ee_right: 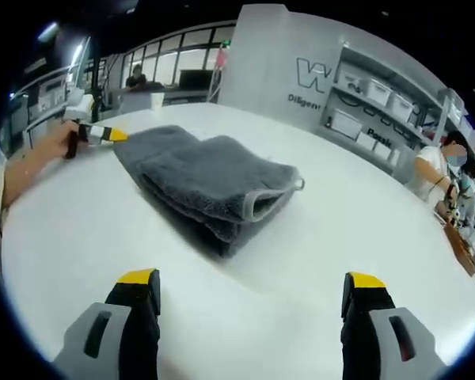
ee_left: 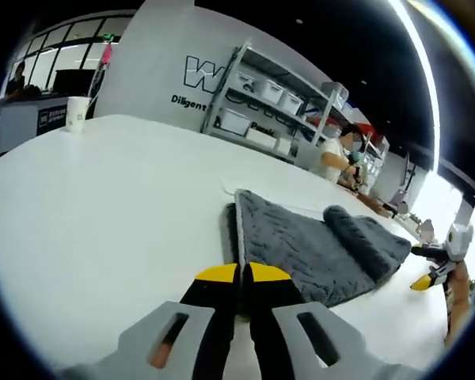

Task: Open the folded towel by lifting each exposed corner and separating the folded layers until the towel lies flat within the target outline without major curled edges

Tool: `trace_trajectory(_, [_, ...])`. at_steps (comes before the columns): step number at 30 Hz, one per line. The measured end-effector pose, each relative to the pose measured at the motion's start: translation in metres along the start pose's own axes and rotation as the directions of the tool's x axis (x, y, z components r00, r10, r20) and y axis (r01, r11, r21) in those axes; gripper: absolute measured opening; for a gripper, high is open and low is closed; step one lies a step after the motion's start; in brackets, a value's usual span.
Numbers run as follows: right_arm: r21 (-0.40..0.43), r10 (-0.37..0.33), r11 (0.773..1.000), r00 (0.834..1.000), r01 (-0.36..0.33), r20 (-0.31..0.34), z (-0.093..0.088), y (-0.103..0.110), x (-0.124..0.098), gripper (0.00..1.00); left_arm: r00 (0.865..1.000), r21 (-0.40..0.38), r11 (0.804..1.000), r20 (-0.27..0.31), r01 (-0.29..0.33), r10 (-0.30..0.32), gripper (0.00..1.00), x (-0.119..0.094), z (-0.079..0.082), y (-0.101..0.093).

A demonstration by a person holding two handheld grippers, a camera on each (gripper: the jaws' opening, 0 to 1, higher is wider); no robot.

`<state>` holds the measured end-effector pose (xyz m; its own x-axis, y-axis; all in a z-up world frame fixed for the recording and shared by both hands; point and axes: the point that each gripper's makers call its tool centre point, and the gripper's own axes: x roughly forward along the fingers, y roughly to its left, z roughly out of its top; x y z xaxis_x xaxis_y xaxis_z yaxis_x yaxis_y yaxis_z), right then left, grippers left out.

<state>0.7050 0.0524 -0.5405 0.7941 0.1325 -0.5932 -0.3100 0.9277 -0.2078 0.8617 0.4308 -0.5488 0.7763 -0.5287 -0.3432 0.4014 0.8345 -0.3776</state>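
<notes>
A folded grey quilted towel (ee_right: 210, 184) lies on the white counter (ee_right: 340, 229) between both tools, untouched, as the right gripper (ee_right: 253, 286) faces it jaws apart, seemingly ready for a corner, the left gripper (ee_left: 239, 275) closed.

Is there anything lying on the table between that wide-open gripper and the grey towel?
Nothing visible. In the right gripper view, only bare white table lies between the open right gripper and the folded towel. The left gripper sits at the towel's far side.
</notes>
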Motion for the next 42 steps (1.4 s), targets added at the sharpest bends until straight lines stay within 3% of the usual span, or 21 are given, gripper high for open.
trace_trajectory(14, [0.02,0.028,0.999,1.0,-0.028,0.002,0.001,0.007,0.008,0.97,1.0,-0.026,0.999,0.012,-0.025,0.025,0.03,-0.033,-0.004,0.023])
trace_trajectory(19, [0.025,0.074,0.997,0.997,-0.074,-0.012,0.0,0.019,0.016,0.98,0.999,-0.014,0.999,0.018,-0.035,0.035,0.03,-0.039,-0.005,0.026])
trace_trajectory(25, [0.033,0.154,0.987,0.988,-0.154,0.019,0.007,0.039,0.023,0.96,0.999,-0.012,1.0,0.018,-0.028,0.028,0.03,-0.044,-0.006,0.027])
trace_trajectory(29, [0.038,0.221,0.974,0.971,-0.225,0.093,0.023,0.055,0.022,0.94,1.0,-0.019,1.0,0.019,-0.021,0.022,0.03,-0.047,-0.008,0.026])
trace_trajectory(32, [0.013,0.27,0.961,0.948,-0.276,0.17,0.04,0.068,0.017,0.83,1.0,-0.024,1.0,0.018,-0.016,0.017,0.03,-0.047,-0.01,0.025])
trace_trajectory(34, [0.035,0.275,0.957,0.937,-0.289,0.216,0.05,0.071,0.016,0.82,1.0,-0.027,1.0,0.017,-0.013,0.014,0.03,-0.048,-0.01,0.024])
trace_trajectory(36, [0.074,0.263,0.954,0.928,-0.291,0.264,0.059,0.069,0.016,0.82,1.0,-0.021,1.0,0.016,-0.011,0.012,0.03,-0.048,-0.009,0.023])
trace_trajectory(40, [0.185,0.231,0.935,0.916,-0.302,0.329,0.066,0.062,0.019,0.7,1.0,-0.018,1.0,0.013,-0.009,0.009,0.03,-0.049,-0.01,0.023])
trace_trajectory(42, [0.25,0.219,0.914,0.907,-0.32,0.36,0.07,0.058,0.02,0.64,1.0,-0.02,1.0,0.014,-0.008,0.008,0.03,-0.049,-0.01,0.023])
